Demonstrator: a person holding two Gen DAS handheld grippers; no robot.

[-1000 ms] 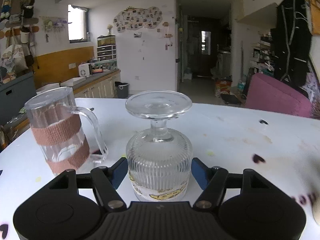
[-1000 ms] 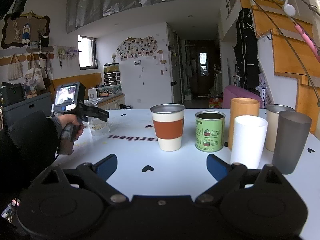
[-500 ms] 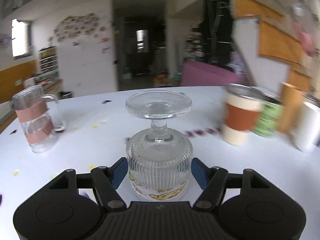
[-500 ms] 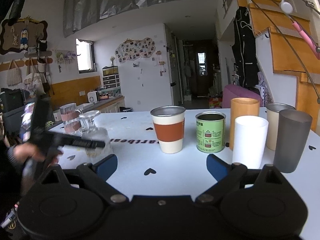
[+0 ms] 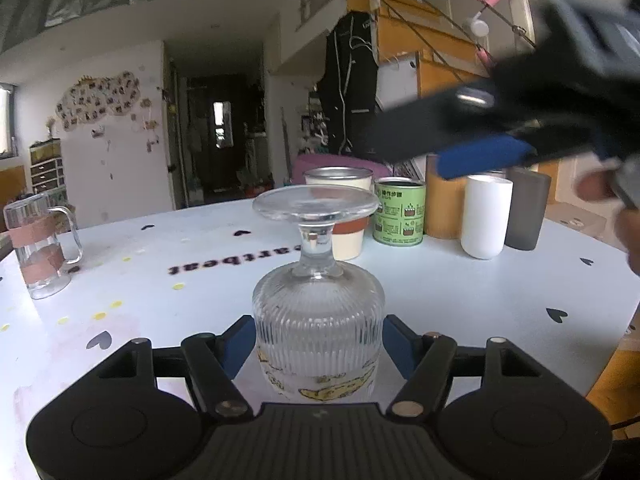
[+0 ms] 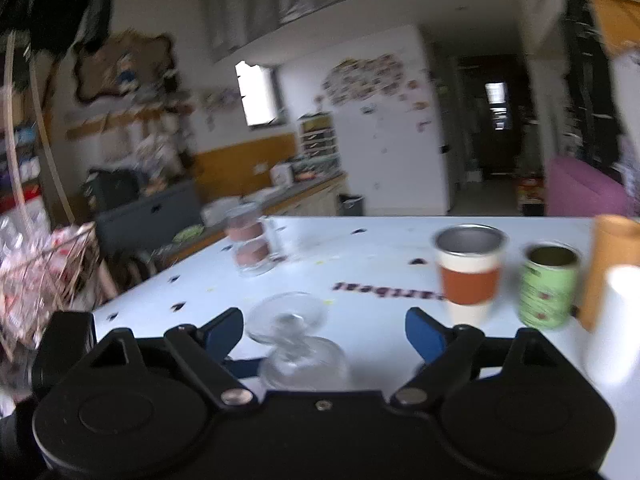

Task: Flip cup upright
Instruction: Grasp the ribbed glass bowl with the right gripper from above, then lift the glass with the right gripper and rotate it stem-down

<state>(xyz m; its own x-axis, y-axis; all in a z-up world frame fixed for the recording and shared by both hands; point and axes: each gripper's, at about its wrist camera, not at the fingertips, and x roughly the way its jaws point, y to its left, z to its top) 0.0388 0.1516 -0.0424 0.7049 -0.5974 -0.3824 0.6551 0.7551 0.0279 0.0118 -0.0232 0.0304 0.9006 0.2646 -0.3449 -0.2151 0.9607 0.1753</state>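
A ribbed stemmed glass cup (image 5: 318, 320) is upside down, its foot on top, in the left wrist view. My left gripper (image 5: 318, 340) is shut on its bowl, blue pads on both sides. The same cup (image 6: 298, 344) shows blurred in the right wrist view, low and left of centre. My right gripper (image 6: 324, 328) is open and empty, above and just behind the cup. It also shows in the left wrist view (image 5: 480, 156) as a blurred dark shape at the upper right.
On the white table (image 5: 460, 300) stand a brown-banded cup (image 5: 340, 216), a green can (image 5: 399, 212), an orange tumbler (image 5: 442, 208), a white tumbler (image 5: 486, 216) and a grey tumbler (image 5: 526, 208). A glass mug with tape (image 5: 38, 244) stands at the far left.
My left gripper has carried the cup to the right, towards the row of cups. My right gripper has swung left and now hangs over the cup.
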